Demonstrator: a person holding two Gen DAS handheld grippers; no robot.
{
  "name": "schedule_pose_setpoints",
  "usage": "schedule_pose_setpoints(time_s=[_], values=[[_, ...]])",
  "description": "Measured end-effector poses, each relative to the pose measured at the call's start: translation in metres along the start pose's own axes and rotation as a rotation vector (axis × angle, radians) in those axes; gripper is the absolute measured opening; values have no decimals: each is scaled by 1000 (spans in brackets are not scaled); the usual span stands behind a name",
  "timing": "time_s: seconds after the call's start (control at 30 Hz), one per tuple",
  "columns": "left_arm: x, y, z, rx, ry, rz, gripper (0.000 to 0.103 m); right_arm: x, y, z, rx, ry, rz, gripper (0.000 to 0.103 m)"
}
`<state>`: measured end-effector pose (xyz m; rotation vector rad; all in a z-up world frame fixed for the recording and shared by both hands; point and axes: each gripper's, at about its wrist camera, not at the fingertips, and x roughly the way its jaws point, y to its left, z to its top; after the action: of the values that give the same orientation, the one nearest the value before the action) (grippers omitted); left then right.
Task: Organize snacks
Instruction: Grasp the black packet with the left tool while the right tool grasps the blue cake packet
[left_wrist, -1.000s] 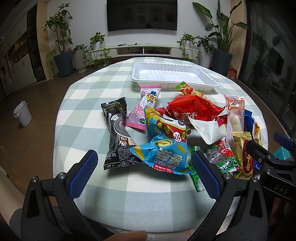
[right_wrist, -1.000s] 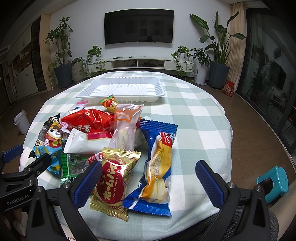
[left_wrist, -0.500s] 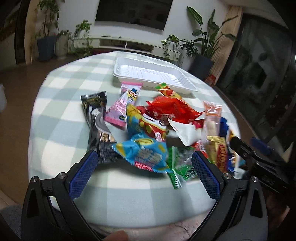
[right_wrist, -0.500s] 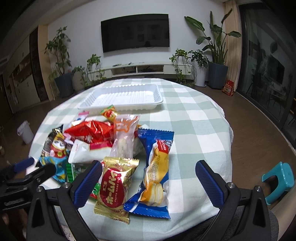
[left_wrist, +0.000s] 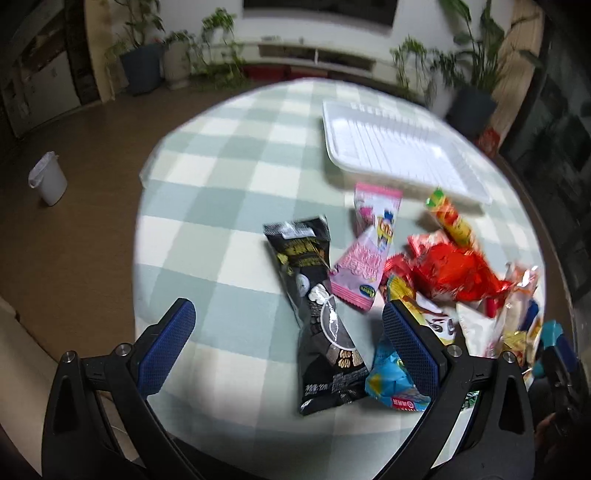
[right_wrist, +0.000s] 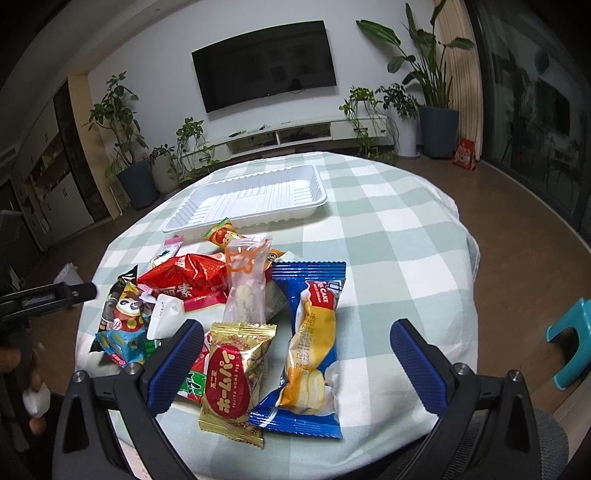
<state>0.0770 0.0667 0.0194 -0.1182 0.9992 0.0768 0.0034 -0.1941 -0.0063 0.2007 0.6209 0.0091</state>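
Observation:
Snack packets lie heaped on a round table with a green-and-white check cloth (right_wrist: 399, 236). An empty white tray (right_wrist: 251, 199) (left_wrist: 399, 147) sits beyond the heap. My left gripper (left_wrist: 288, 347) is open above the near edge, with a black packet (left_wrist: 314, 314) between its fingers and a pink packet (left_wrist: 365, 258) just beyond. My right gripper (right_wrist: 295, 362) is open; a gold packet (right_wrist: 236, 373) and a blue cake packet (right_wrist: 314, 339) lie between its fingers. A red bag (right_wrist: 184, 280) and a clear packet (right_wrist: 245, 284) lie farther in.
A small white bin (left_wrist: 48, 179) stands on the wooden floor left of the table. A teal stool (right_wrist: 569, 347) is at the right. Potted plants (right_wrist: 125, 155) and a low TV stand (right_wrist: 295, 136) line the far wall.
The left gripper has swung left and tilted down over the table, so the black packet now lies between its fingers. The right gripper has risen slightly. Both stay open.

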Motion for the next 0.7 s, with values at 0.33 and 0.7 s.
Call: schedule_pose_setpoints(time_s=[0.33, 0.7], values=[[60, -5, -3, 29, 109, 50, 58, -1, -9, 1, 37, 1, 30, 103], [64, 0, 5, 78, 71, 29, 21, -3, -26, 2, 42, -22, -33, 96]])
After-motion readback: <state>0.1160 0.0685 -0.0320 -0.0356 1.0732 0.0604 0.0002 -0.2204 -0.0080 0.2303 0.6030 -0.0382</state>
